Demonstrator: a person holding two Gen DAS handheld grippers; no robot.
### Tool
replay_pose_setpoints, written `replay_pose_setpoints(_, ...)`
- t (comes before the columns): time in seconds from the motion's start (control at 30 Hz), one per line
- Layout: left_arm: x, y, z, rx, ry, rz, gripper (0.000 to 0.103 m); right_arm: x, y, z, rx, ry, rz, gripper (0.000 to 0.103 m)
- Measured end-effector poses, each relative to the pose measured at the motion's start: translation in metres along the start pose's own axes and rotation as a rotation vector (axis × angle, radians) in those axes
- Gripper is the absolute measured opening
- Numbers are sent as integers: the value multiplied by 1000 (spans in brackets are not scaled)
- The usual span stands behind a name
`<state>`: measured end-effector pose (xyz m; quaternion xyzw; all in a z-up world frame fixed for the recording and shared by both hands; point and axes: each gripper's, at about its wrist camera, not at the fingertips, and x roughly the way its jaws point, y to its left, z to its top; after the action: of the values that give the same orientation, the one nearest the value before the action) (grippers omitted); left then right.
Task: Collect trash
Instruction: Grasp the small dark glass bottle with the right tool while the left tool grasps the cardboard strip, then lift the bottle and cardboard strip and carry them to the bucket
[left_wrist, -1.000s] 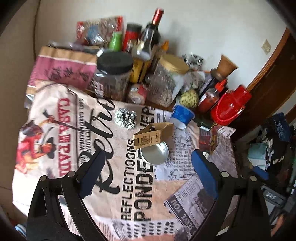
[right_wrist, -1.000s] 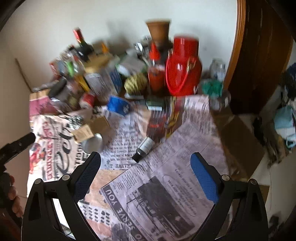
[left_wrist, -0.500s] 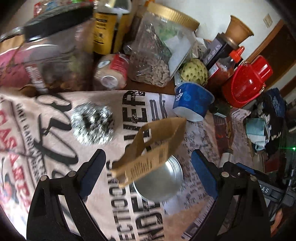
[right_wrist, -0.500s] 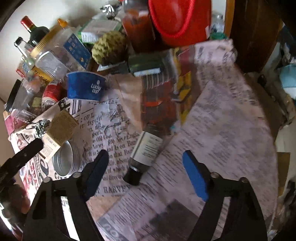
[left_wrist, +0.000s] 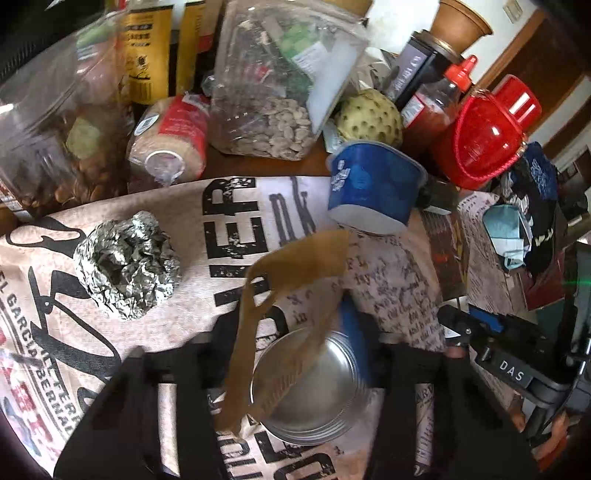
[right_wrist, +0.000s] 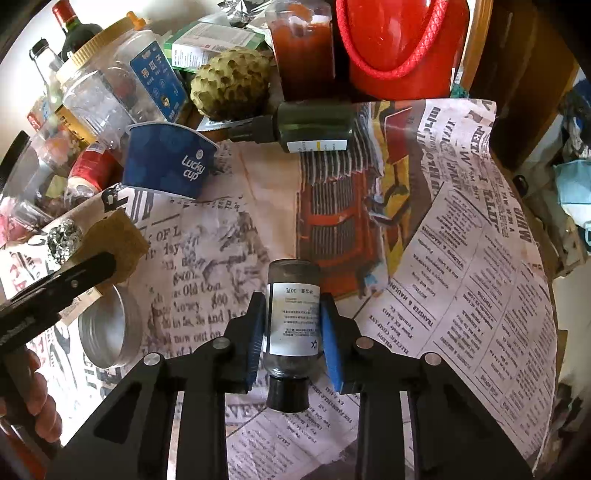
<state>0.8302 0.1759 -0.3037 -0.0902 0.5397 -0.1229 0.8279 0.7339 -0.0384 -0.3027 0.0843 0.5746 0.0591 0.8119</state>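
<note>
Two grips: small bottle (right_wrist: 293, 325) between clenched right fingers (right_wrist: 330, 334), cardboard piece (left_wrist: 291, 317) between left fingers (left_wrist: 352, 332).

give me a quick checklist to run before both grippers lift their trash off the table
1. Right gripper closed on the small bottle: ok, the blue pads, which have just been closing, sit against its sides.
2. Bottle cap on: ok, black cap in place, pointing toward the camera.
3. Left gripper gripping the cardboard piece: cannot tell, the jaws have just been closing around it, but the picture is blurred.
4. Metal tin free of the left gripper: cannot tell, it lies right under the cardboard.
5. Foil ball and blue cup collected: not ok, both remain on the table.
</note>
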Motion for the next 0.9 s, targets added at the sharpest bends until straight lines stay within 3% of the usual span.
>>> replay_pose_setpoints(0.03, -2, -3, 0, 8, -4, 7, 28, -1, -1, 0, 2, 3, 6, 26)
replay_pose_setpoints(0.23, -32, -13, -3, 1, -61, 45, 20, -25, -11, -3, 1, -4, 41, 26)
replay_pose_setpoints(0.6, -133, -67, -22, -26, -239, 157, 19, -122, -42, -14, -65, -128, 115, 26)
replay_pose_setpoints(0.9, -206, -145, -76, -51, -406, 243, 19, -197, -59, -29, -169, -292, 173, 26)
